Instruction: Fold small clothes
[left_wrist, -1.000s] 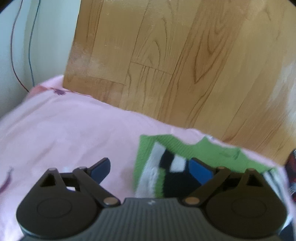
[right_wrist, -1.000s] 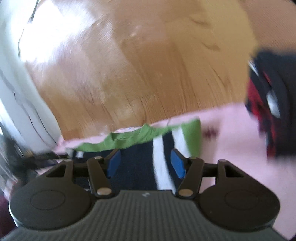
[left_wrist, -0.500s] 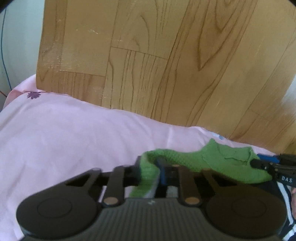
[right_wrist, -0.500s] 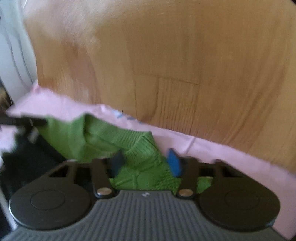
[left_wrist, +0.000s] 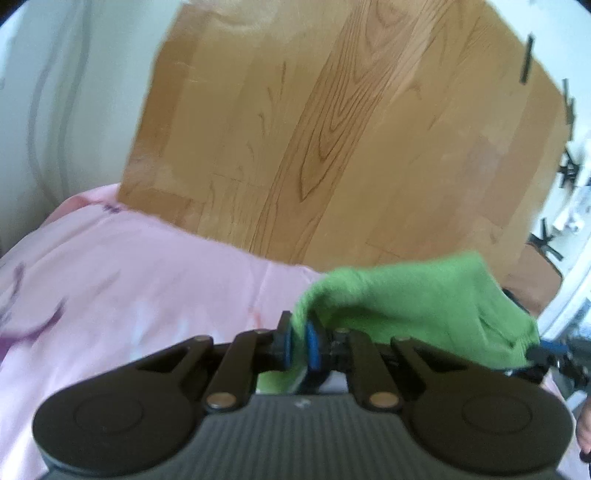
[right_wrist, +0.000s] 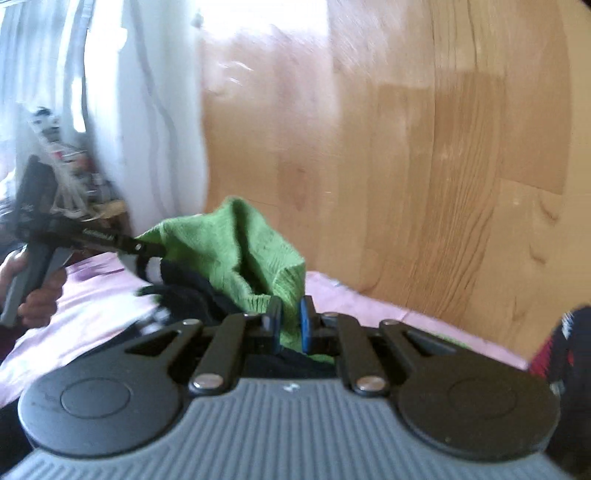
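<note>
Both claws, a second ago apart above the flat garment, have just been closing: left claw (left_wrist: 298, 341) and right claw (right_wrist: 289, 324) now clamp the green knit garment (left_wrist: 413, 295), apparently raised off the pink bed sheet (left_wrist: 129, 288), ready for folding.

Each wrist camera looks forward and slightly down, close over its own tongs — both views share the green knit (left_wrist: 417, 295) mid-frame, bed below, floor above.

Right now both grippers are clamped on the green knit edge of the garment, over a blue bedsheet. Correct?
Not quite. The bedsheet is pink, not blue, as the left wrist view shows. The left gripper and right gripper are both clamped on the garment's green knit edge.
</note>
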